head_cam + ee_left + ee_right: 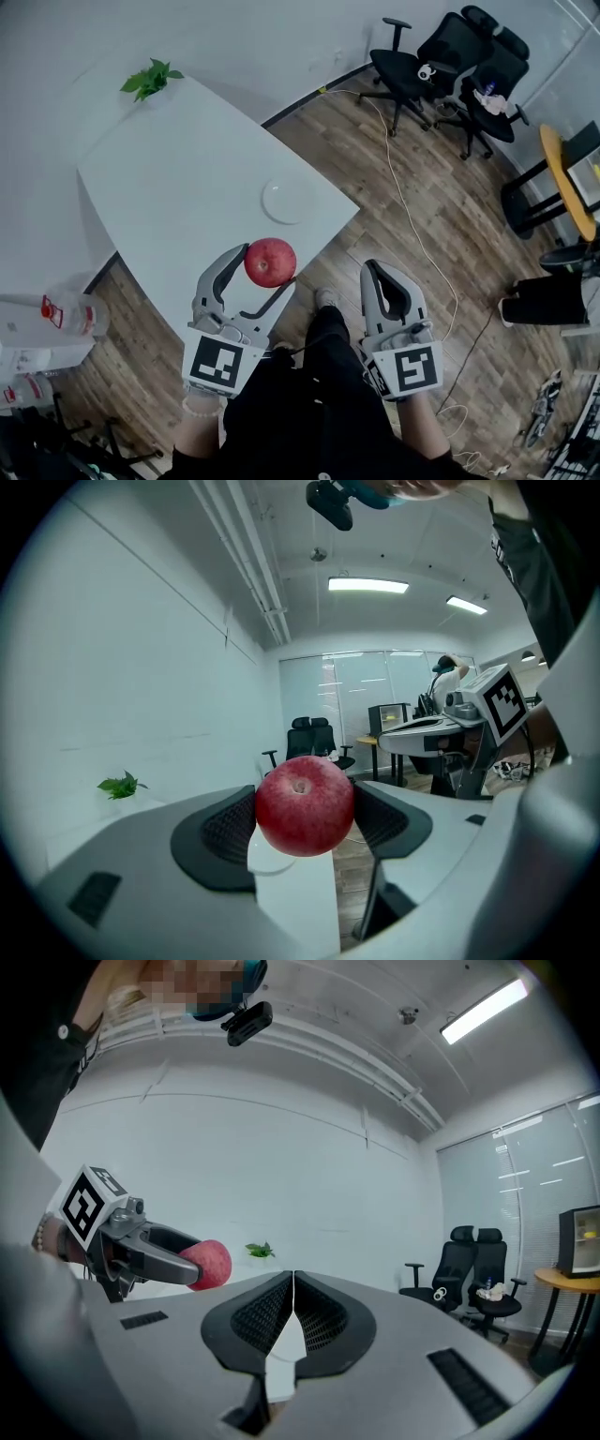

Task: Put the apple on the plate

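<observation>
Left gripper (262, 274) is clamping the apple (270, 262) between its two jaws. In the left gripper view the black pads are pressing on both sides of the fruit. The apple is hanging in the air over the near corner of the white table (178, 178), touching nothing but the jaws. The plate (284, 201) is lying empty further in on the table, near the apple but clearly apart from it. Right gripper (386, 278) is idling alongside, its jaws pressed together with nothing between them.

Judgement: pick-up is looking done. Carrying over the plate, lowering and letting go are remaining, so roughly halfway.
</observation>
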`<state>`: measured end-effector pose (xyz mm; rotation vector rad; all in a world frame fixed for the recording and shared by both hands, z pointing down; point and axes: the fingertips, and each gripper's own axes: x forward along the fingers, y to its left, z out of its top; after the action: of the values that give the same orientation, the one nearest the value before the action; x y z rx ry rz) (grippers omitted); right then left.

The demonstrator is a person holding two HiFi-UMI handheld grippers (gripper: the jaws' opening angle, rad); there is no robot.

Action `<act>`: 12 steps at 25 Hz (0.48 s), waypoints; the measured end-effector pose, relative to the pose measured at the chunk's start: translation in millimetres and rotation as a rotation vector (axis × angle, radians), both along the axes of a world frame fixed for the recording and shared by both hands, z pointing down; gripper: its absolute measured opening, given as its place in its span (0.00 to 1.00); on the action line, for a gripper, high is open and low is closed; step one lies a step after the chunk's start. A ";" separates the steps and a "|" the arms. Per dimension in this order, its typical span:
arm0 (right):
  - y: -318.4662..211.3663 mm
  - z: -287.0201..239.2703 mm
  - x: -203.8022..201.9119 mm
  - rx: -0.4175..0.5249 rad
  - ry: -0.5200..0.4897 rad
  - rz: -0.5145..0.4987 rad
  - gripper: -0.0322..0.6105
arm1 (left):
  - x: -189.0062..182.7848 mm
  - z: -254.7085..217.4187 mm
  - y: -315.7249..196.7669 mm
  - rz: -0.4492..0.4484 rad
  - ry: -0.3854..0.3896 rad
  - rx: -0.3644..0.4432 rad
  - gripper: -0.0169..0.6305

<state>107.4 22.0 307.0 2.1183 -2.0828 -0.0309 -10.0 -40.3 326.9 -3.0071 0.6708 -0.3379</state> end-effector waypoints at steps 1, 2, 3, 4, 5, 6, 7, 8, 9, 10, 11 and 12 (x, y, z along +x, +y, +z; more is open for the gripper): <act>-7.5 0.5 4.3 0.000 0.000 -0.017 0.11 | 3.1 0.9 -6.1 -0.012 -0.005 0.012 0.55; -15.0 0.8 8.8 -0.001 -0.001 -0.034 0.11 | 6.6 1.6 -12.7 -0.019 -0.010 0.036 0.55; -22.3 0.7 13.5 -0.001 -0.001 -0.051 0.11 | 10.2 1.6 -19.6 -0.023 -0.015 0.065 0.55; -29.5 0.3 18.4 -0.003 -0.002 -0.069 0.11 | 13.7 0.5 -26.2 -0.035 -0.016 0.081 0.55; -37.0 -0.3 23.3 -0.005 -0.002 -0.087 0.11 | 16.7 -1.4 -32.7 -0.058 -0.015 0.076 0.55; -45.0 -1.1 28.3 -0.008 -0.002 -0.105 0.11 | 19.7 -3.4 -39.3 -0.084 -0.014 0.063 0.55; -53.0 -2.0 33.0 -0.010 -0.002 -0.123 0.11 | 22.8 -5.2 -45.8 -0.106 -0.014 0.057 0.55; -60.7 -2.8 37.8 -0.013 -0.002 -0.141 0.11 | 26.4 -6.4 -51.6 -0.122 -0.017 0.058 0.55; -67.9 -3.6 42.8 -0.016 -0.002 -0.158 0.11 | 30.4 -7.2 -56.6 -0.135 -0.021 0.061 0.55; -74.7 -4.3 48.1 -0.018 -0.003 -0.174 0.11 | 34.6 -7.9 -60.6 -0.155 -0.025 0.053 0.55; -81.5 -4.9 53.6 -0.019 -0.005 -0.189 0.11 | 38.9 -8.4 -64.2 -0.181 -0.028 0.031 0.55; -88.3 -5.1 59.1 -0.019 -0.007 -0.205 0.11 | 43.3 -8.6 -67.8 -0.207 -0.032 0.010 0.55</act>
<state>166.5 -66.3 302.0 1.8890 -2.2856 -0.0289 33.2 -108.0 318.2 -2.9210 0.9803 -0.3876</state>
